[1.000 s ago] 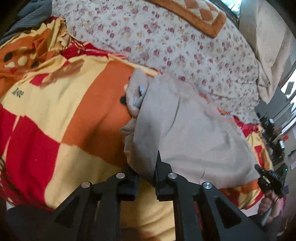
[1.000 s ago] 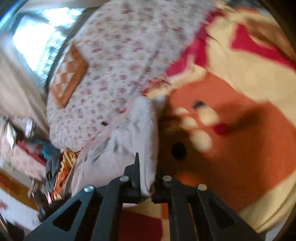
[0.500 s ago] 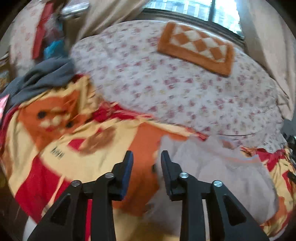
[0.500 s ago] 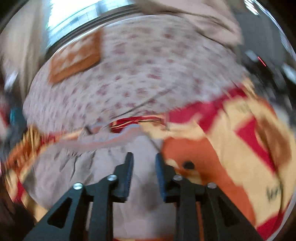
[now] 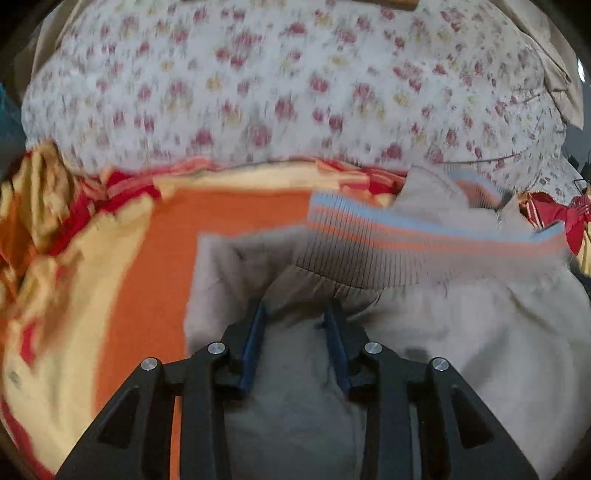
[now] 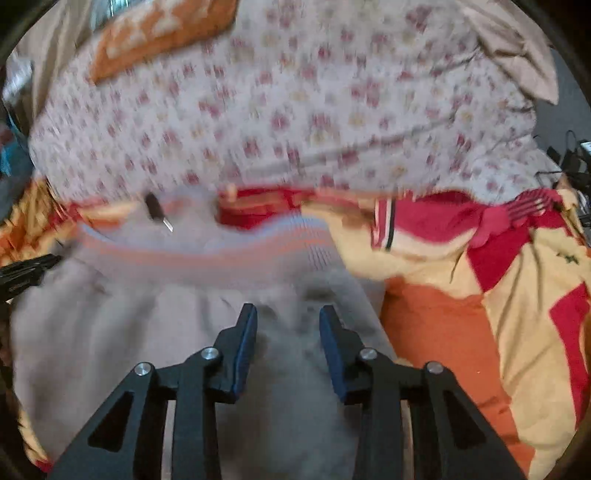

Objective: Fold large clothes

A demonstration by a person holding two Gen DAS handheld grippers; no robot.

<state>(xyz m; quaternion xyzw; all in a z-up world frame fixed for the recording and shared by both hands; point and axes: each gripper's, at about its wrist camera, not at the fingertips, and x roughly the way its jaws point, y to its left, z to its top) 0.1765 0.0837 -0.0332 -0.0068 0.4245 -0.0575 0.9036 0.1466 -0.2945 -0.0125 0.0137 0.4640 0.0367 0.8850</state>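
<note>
A beige garment (image 5: 461,332) lies spread on a bed, on top of a blanket (image 5: 110,266) patterned in orange, yellow and red blocks. The garment has a ribbed band (image 5: 388,254) striped in blue and orange, folded across its far part. Beyond the blanket, toward the far side of the bed, lies a white quilt (image 5: 295,92) printed with small red and yellow flowers. In the right wrist view an orange checked cushion (image 6: 159,33) rests on the quilt near its far left corner.

The left hand-held gripper (image 5: 295,317) is over the left part of the garment, near its left edge where the orange blanket shows. Its two blue-lined fingers are spread apart, with beige cloth lying between and under them; the tips sit at a raised fold just before the ribbed band.

The right hand-held gripper (image 6: 288,314) is over the right part of the garment, near its right edge beside the orange blanket. Its fingers are also spread wide, and the cloth lies loose between them, not pinched. A small dark zip pull (image 6: 155,210) lies at the garment's far edge. Both views are blurred.
</note>
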